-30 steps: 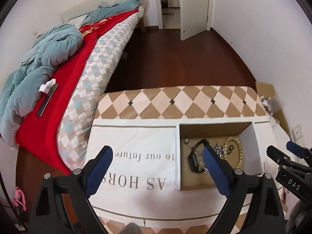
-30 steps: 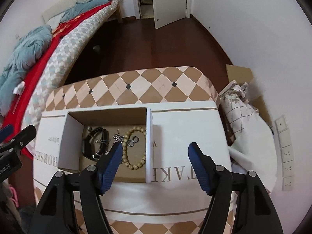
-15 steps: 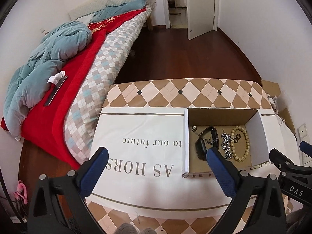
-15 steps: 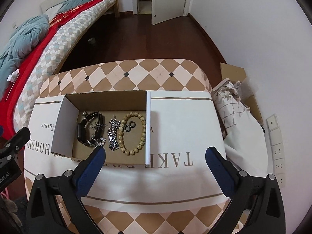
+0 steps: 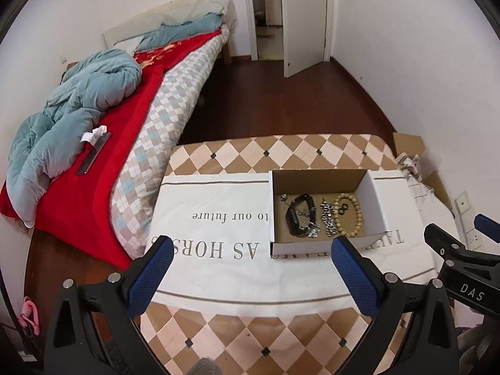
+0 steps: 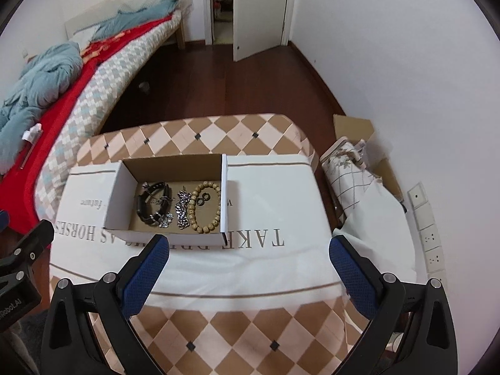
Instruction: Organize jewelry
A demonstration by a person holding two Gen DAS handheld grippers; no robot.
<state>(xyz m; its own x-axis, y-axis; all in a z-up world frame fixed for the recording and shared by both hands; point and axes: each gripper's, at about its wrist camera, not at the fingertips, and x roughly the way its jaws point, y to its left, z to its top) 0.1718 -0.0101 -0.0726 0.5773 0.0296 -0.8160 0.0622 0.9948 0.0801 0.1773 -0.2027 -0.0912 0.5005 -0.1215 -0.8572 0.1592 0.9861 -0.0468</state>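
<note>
Broadly, most of both views is taken up by a table covered in a brown-and-cream diamond-patterned cloth (image 5: 281, 153) (image 6: 237, 128), over which a white cloth printed with grey lettering (image 5: 218, 218) (image 6: 281, 206) is spread. To the left a bed with a red blanket and a crumpled blue-grey duvet (image 5: 78, 109) (image 6: 40, 72) is seen, and a white door (image 5: 304, 15) (image 6: 259, 9) is seen ajar at the far wall.

On the white cloth an open shallow cardboard box with white outer walls (image 5: 318, 176) (image 6: 118, 193) is set. The jewelry is held inside it, on the brown floor of the box. A round bracelet of tan wooden beads (image 5: 356, 215) (image 6: 215, 206) is laid toward the right side, with two small dark rings (image 5: 342, 210) (image 6: 203, 199) enclosed by its loop. Just beside it to the left a silver chain bracelet (image 5: 328, 218) (image 6: 182, 209) is stretched, and farther left a black strap watch (image 5: 298, 215) (image 6: 150, 200) is tangled with a thin silver chain.

The left gripper (image 5: 248, 268) is held above the near edge of the white cloth with its blue-padded fingers (image 5: 150, 278) spread wide apart and nothing between them. The right gripper (image 6: 247, 268) is likewise held wide apart and unloaded, just short of the box's near wall, its blue pads (image 6: 353, 278) clear of the cloth.
</note>
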